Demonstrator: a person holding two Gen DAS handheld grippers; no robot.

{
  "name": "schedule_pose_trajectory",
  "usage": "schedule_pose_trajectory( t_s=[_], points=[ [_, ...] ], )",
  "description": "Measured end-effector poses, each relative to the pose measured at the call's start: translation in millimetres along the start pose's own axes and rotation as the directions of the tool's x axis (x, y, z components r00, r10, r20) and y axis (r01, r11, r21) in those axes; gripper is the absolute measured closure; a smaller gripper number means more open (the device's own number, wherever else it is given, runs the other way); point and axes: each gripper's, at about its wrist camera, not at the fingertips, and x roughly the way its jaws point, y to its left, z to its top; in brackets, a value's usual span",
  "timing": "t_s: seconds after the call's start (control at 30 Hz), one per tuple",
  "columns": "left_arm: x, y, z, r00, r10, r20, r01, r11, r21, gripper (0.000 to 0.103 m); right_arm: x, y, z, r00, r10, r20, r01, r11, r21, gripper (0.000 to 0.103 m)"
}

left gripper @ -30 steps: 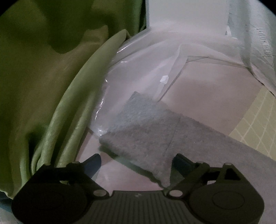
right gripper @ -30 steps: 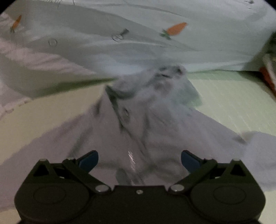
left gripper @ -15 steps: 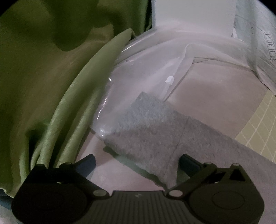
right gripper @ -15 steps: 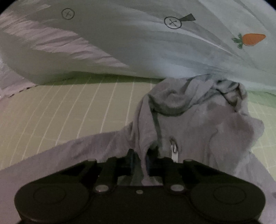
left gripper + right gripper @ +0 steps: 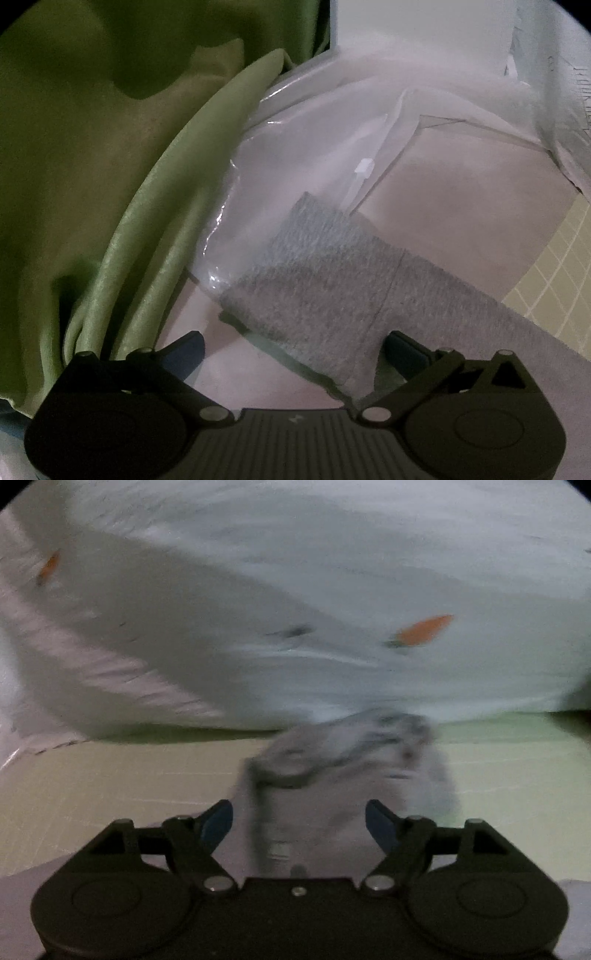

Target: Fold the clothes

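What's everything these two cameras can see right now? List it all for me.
grey garment: one, grey, sleeve end lying flat in the left view, bunched and blurred in the right view
green curtain: one, green, hanging on the left
clear plastic sheet: one, transparent, behind the sleeve
grid mat: one, pale green, under the garment
carrot-print bedding: one, pale blue with orange carrots, behind the mat
left gripper: one, black, open, over the sleeve
right gripper: one, black, open, over the garment

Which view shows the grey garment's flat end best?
Left wrist. The grey garment lies sharp there, its flat end and a seam visible past the open left gripper. The right wrist view shows only a blurred, bunched part beyond the open right gripper.
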Motion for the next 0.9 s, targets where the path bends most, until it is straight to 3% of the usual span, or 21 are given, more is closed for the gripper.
schedule_pose_trajectory(
  t_s=[0.1, 0.17, 0.3, 0.4, 0.43, 0.5, 0.73, 0.9],
  points=[
    [-9.2, 1.4, 0.4, 1.0, -0.015, 0.009, 0.015, 1.0, -0.005, 0.0, 12.5, -37.2, -15.2, 0.99, -0.128, -0.062, 0.128, 0.992, -0.015, 0.025],
    [-24.1, 0.1, -1.1, 0.999, -0.024, 0.033, 0.023, 1.0, 0.015, 0.0, 26.3, -58.0, -23.6, 0.981, -0.158, -0.114, 0.159, 0.987, 0.001, 0.031],
    [-58.4, -3.5, -9.1, 0.995, -0.036, 0.088, 0.03, 0.998, 0.064, 0.0, 45.3, -74.8, -30.1, 0.984, -0.094, -0.154, 0.096, 0.995, 0.006, 0.035],
    [-83.3, -7.0, -21.3, 0.991, -0.06, 0.118, 0.051, 0.995, 0.081, 0.0, 55.8, -83.0, -34.0, 0.986, -0.048, -0.158, 0.049, 0.999, 0.0, 0.05],
    [-89.1, -9.5, -25.7, 0.99, -0.066, 0.125, 0.056, 0.995, 0.087, 0.0, 56.4, -82.6, -34.7, 0.989, -0.037, -0.14, 0.036, 0.999, -0.01, 0.062],
    [-101.5, -13.9, -35.9, 0.988, -0.077, 0.135, 0.064, 0.993, 0.1, 0.0, 58.3, -84.2, -34.1, 0.992, -0.018, -0.128, 0.017, 1.0, -0.01, 0.099],
    [-150.3, -13.1, -93.2, 0.984, -0.118, 0.137, 0.098, 0.984, 0.146, 0.0, 67.0, -84.8, -32.1, 0.992, -0.012, -0.126, 0.009, 1.0, -0.023, 0.102],
    [-176.6, -20.0, -145.4, 0.983, -0.132, 0.125, 0.108, 0.978, 0.178, 0.0, 73.6, -96.9, -24.8, 0.988, 0.059, -0.144, -0.059, 0.998, 0.003, 0.1]
  ],
)
